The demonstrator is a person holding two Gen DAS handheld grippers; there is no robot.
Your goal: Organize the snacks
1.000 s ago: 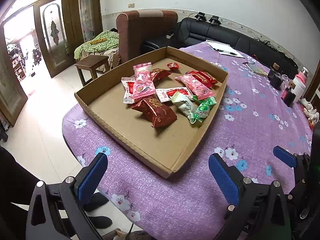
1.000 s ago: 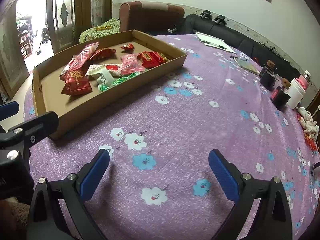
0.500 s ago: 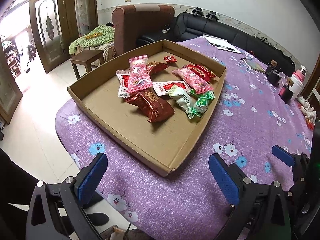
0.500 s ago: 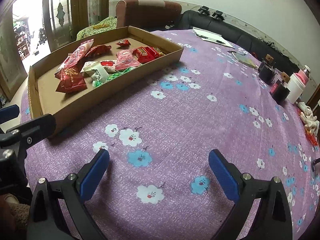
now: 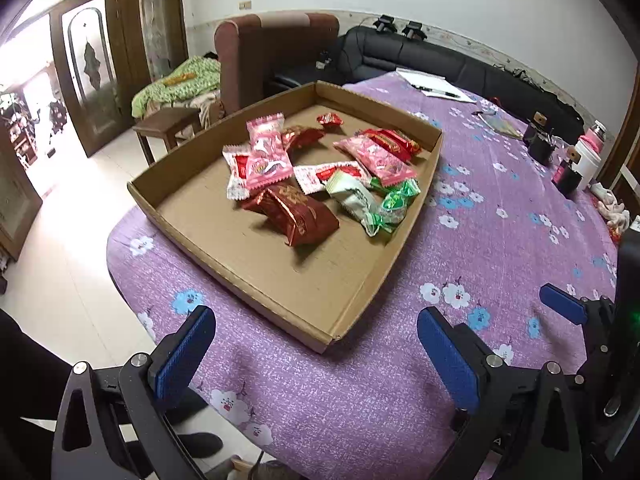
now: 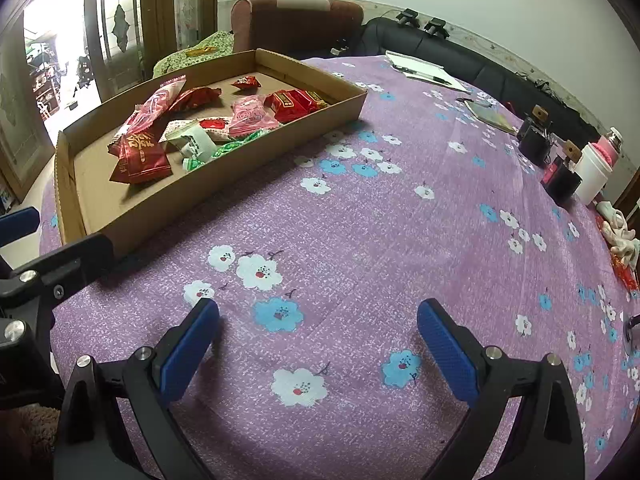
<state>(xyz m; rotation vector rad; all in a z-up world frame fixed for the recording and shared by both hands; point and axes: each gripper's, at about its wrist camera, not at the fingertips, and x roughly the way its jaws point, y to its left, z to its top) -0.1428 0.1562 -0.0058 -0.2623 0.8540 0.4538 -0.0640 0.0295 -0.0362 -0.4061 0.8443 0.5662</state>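
Snacks [image 5: 304,176] sit piled in the box [image 5: 256,300] just ahead of my left claw [image 5: 316,354], nearer than my right claw [image 6: 318,344], both wide apart.

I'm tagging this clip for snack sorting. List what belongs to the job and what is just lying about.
Job:
shallow brown cardboard tray
dark red foil snack packet
pink plastic candy bags
green-and-white wrapped sweets

Lying about:
white papers with a pen
white cup with pink lid
small black boxes
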